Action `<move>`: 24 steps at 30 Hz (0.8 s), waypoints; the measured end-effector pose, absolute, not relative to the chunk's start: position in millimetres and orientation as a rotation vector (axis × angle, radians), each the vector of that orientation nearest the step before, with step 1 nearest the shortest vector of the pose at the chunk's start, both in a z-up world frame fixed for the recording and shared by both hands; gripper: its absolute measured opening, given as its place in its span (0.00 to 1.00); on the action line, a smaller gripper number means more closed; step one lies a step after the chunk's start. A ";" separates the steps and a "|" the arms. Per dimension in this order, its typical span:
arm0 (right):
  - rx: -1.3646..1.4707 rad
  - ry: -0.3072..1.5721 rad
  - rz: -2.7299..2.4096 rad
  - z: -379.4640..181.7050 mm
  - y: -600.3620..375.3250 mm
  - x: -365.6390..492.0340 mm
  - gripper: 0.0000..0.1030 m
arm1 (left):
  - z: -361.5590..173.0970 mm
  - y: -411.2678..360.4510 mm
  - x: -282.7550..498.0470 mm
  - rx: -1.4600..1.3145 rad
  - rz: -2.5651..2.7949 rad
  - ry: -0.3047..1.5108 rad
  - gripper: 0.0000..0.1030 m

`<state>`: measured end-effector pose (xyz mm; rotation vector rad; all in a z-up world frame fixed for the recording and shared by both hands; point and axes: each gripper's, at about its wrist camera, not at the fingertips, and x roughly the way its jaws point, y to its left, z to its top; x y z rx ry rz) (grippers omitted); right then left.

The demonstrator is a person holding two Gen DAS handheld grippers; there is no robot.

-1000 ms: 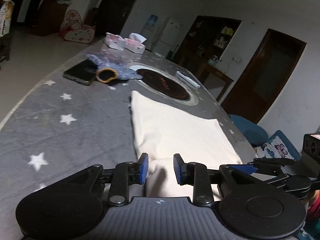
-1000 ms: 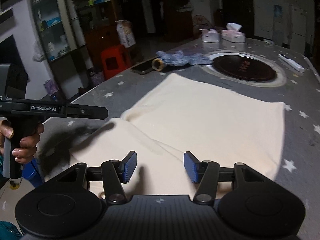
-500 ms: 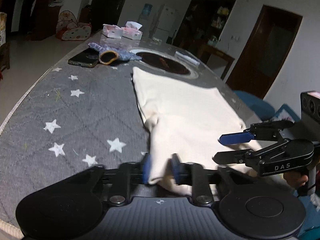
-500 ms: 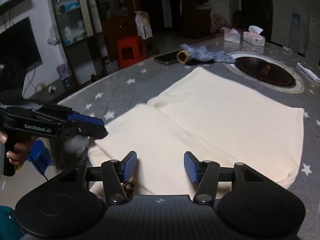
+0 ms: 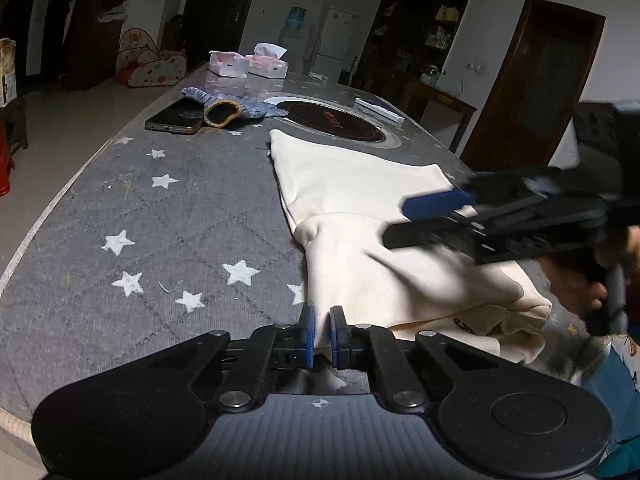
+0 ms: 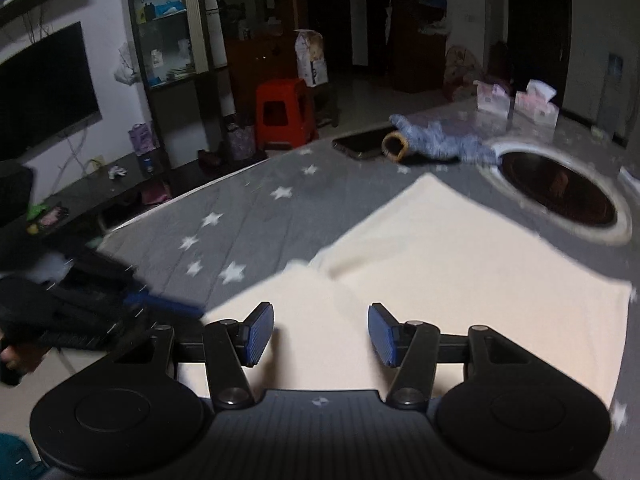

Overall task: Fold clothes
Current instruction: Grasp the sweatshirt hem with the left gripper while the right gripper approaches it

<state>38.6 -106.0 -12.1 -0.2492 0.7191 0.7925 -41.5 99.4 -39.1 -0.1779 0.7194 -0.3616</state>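
A cream garment (image 5: 360, 216) lies on the grey star-print table cover (image 5: 140, 220), partly folded, with a sleeve lying over its near part. My left gripper (image 5: 322, 334) is shut on the near edge of the cream garment. My right gripper (image 6: 321, 334) is open and empty, held just above the garment (image 6: 460, 264). In the left wrist view the right gripper (image 5: 436, 216) shows blurred over the garment's right side. In the right wrist view the left gripper (image 6: 172, 306) shows blurred at the garment's left edge.
At the far end of the table lie a black phone (image 5: 176, 118), a blue knit glove (image 5: 228, 106), two pink tissue boxes (image 5: 250, 65) and a round inset hotplate (image 5: 332, 122). A red stool (image 6: 284, 112) stands on the floor beyond the table edge.
My left gripper closed on the garment's near edge and pulled back toward the table's near side. My right gripper stayed open and moved forward over the cloth.
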 end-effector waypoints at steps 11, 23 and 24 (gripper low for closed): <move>-0.306 0.760 0.825 -34.6 -66.0 63.6 0.52 | -42.3 105.7 -42.1 -0.207 -0.370 0.722 0.09; -0.214 0.813 0.914 -43.0 -42.8 82.0 0.53 | -44.0 108.7 -42.0 -0.230 -0.374 0.726 0.09; -0.212 0.814 0.921 -42.6 -41.5 82.2 0.53 | -44.1 109.0 -42.0 -0.232 -0.374 0.727 0.09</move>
